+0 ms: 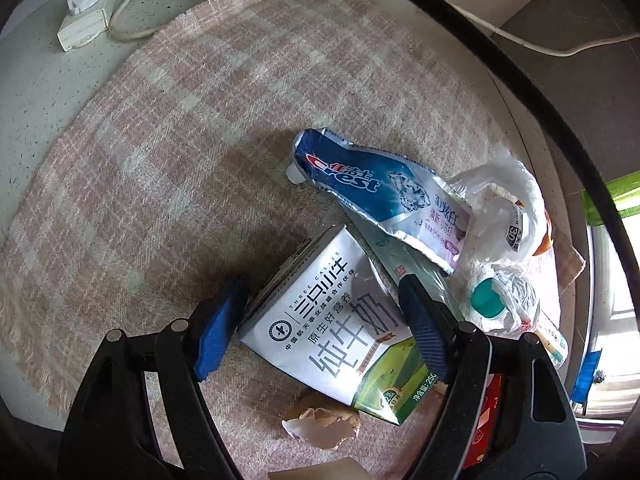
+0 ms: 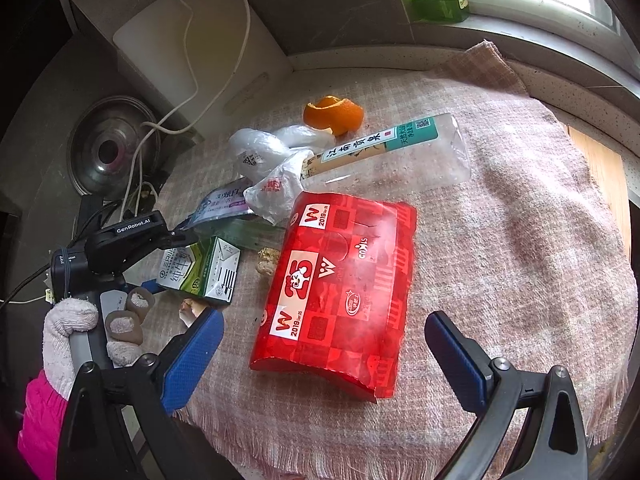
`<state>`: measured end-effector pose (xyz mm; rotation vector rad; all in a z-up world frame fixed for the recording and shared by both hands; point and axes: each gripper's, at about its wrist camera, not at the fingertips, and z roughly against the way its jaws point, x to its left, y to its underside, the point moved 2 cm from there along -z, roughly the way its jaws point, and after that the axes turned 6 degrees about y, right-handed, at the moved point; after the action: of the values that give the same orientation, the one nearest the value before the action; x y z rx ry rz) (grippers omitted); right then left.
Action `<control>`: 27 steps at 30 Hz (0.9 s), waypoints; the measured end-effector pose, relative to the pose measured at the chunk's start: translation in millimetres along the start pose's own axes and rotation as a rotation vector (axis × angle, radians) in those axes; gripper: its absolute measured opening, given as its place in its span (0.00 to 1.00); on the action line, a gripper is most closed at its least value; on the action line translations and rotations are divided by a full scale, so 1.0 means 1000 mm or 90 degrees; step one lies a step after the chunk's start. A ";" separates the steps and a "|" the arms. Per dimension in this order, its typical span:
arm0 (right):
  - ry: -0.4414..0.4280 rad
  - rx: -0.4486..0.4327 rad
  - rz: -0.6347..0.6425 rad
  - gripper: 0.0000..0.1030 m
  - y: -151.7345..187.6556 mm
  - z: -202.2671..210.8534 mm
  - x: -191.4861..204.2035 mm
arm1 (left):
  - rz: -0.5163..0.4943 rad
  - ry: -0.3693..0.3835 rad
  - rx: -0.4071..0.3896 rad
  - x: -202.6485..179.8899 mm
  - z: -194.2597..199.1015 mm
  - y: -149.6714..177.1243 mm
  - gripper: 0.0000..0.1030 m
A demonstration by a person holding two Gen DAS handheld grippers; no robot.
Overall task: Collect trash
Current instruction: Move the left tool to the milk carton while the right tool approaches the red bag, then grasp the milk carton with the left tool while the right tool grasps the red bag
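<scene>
Left gripper [image 1: 320, 312]: jaws wide, straddling milk carton [image 1: 320, 320], pads not clearly pressing. Right gripper [image 2: 324, 340]: jaws wide, empty, over near end of red packet [image 2: 340, 280]. Beyond on pink cloth [image 2: 520, 220]: toothpaste tube [image 1: 372, 192], plastic bags [image 2: 272, 152], bottle [image 2: 400, 148], orange peel [image 2: 334, 114].

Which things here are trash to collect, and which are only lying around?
Trash: milk carton, toothpaste tube, red box, bottle, orange peel, eggshell, plastic bags.

Lying about: cloth, power strip, cables, metal lid.
</scene>
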<state>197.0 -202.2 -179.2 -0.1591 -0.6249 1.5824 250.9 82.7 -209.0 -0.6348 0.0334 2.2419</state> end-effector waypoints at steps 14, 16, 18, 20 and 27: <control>-0.004 0.117 -0.041 0.90 -0.014 -0.052 -0.002 | -0.051 0.042 -0.007 -0.001 0.016 -0.022 0.43; -0.003 0.114 -0.028 0.85 -0.014 -0.050 0.003 | -0.096 0.036 -0.004 -0.006 0.019 -0.022 0.49; 0.001 0.113 -0.020 0.85 -0.014 -0.048 0.007 | -0.142 0.010 -0.012 -0.007 0.029 -0.023 0.66; 0.001 0.113 -0.017 0.84 -0.014 -0.047 0.009 | -0.200 0.013 -0.033 -0.014 0.045 -0.023 0.68; -0.009 0.111 -0.022 0.84 -0.012 -0.036 -0.003 | -0.586 0.002 -0.010 -0.066 0.067 0.048 0.75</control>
<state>224.8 -194.9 -204.4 -0.0072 -0.4952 1.5970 225.5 19.4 -129.1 -0.5136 -0.2311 1.3501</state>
